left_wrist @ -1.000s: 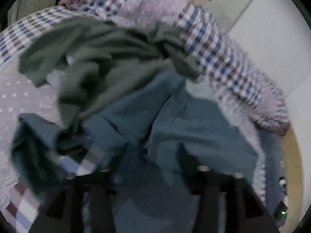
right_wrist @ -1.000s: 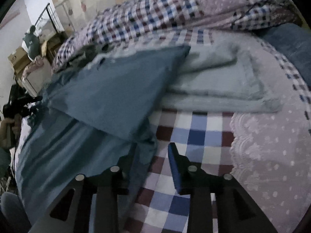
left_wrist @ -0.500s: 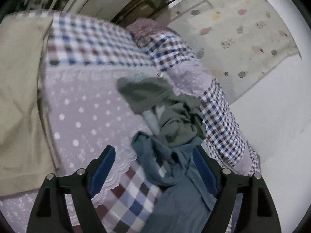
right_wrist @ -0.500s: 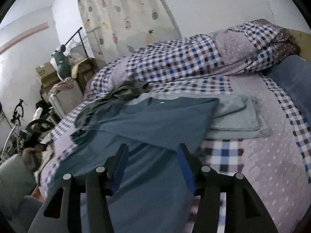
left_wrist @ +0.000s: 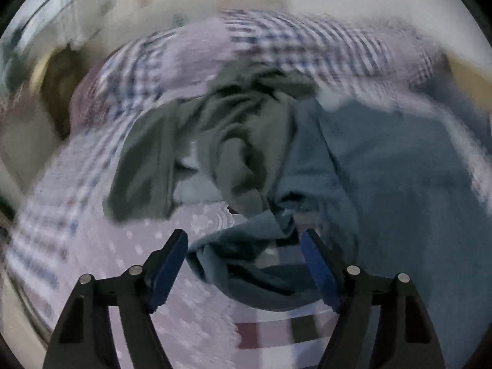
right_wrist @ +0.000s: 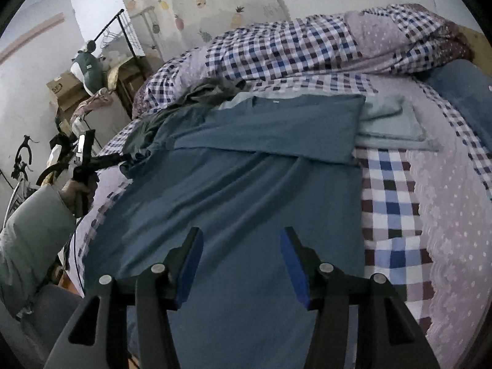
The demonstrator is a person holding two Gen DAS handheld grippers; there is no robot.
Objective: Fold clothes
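Left gripper (left_wrist: 244, 264) spread wide, empty, over the bunched sleeve at the bed's (right_wrist: 446, 215) left edge. Blue shirt (right_wrist: 246, 190) flat mid-bed, one side folded over. Right gripper (right_wrist: 241, 264) agape above its hem, gripping nothing.

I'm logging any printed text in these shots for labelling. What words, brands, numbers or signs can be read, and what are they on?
None can be read.
Cardboard box: a dark printed mark on its side, too small to make out.
Blue shirt: a small white tag at the neckline, too small to read.
Curtain: pineapple pictures only, no lettering.
Left wrist view: too blurred to show any text.
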